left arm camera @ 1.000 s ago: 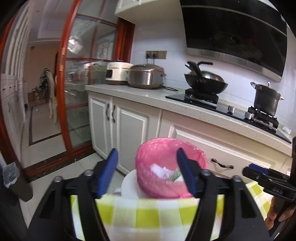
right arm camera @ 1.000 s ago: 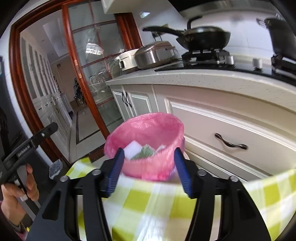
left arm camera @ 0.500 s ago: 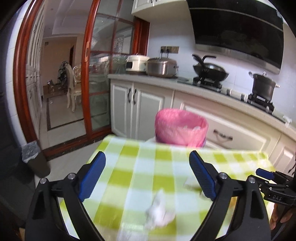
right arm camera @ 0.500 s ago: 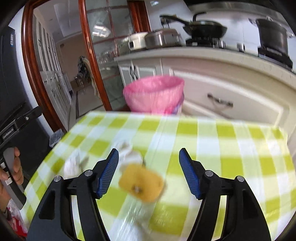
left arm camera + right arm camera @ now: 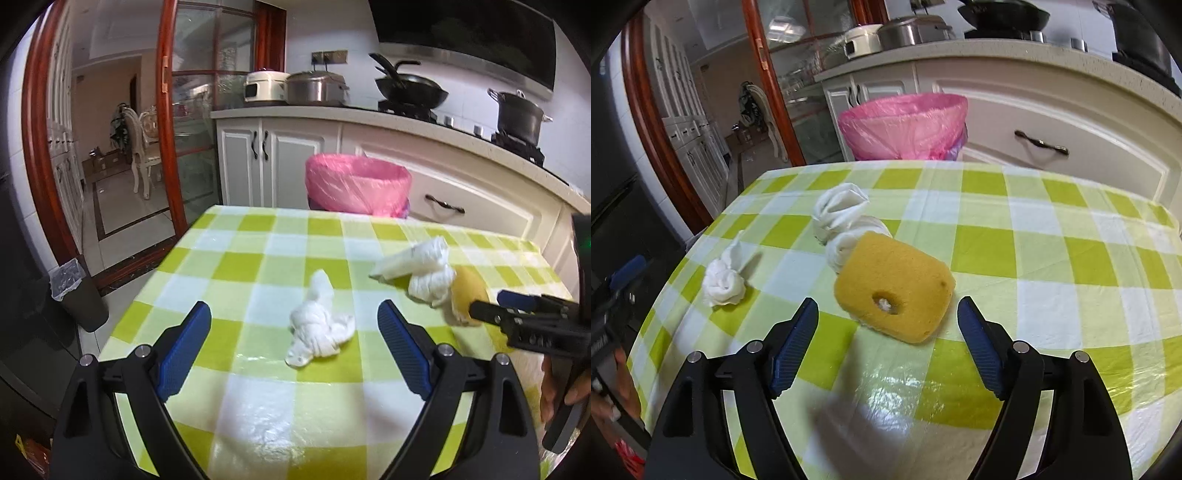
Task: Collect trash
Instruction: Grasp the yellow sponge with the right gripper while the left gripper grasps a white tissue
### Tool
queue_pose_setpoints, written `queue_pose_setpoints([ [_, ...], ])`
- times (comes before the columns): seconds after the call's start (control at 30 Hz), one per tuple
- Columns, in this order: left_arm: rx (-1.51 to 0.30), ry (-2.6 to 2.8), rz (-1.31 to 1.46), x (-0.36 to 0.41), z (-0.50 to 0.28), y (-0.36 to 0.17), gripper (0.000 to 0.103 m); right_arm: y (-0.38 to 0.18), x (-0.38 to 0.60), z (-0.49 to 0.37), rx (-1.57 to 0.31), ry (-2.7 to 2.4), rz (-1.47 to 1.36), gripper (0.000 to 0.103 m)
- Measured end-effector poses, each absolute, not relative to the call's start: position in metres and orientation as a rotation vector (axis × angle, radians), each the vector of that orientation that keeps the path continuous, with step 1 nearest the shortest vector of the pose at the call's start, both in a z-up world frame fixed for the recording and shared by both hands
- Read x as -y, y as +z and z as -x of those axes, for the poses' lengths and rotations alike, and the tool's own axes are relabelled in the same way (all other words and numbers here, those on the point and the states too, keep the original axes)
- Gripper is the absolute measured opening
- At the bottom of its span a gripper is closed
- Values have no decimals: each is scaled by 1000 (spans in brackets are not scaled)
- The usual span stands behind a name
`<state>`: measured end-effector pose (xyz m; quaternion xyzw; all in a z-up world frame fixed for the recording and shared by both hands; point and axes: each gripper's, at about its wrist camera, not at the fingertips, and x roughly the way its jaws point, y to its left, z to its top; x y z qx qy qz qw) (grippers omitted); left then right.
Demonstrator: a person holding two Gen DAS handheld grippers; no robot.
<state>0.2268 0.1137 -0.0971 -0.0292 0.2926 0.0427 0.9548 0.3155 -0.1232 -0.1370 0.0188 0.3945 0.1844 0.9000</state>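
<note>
Both wrist cameras look forward and down, low over the checked tablecloth (image 5: 258, 266). Both show the sponge (image 5: 894, 291), tissue wads and pink-lined bin (image 5: 358, 184) ahead.

No legible text, label, brand, number or sign anywhere in either view.

table (image 5: 258, 266), checked cloth | two tissue wads (image 5: 317, 328) (image 5: 424, 273) | sponge (image 5: 894, 288)
</note>
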Motion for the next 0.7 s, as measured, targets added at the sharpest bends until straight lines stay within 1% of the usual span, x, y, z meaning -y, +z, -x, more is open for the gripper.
queue_pose_setpoints([
  [0.07,-599,82,71,-113,-229,-99,89,-139,123,-320,-823,380,-44,76],
  [0.3,-633,70,76,-111,-249,-108,89,-147,119,-334,-849,389,-48,77],
  [0.47,-693,56,76,-106,-270,-119,89,-150,115,-337,-856,412,-37,76],
  [0.6,-740,52,76,-102,-287,-127,87,-150,117,-338,-855,420,-46,73],
  [0.63,-746,51,75,-101,-290,-129,86,-149,118,-339,-856,420,-49,73],
  [0.67,-751,46,77,-100,-292,-130,81,-150,120,-340,-859,419,-53,72],
  [0.7,-763,41,76,-98,-295,-132,78,-150,121,-341,-863,420,-56,71],
])
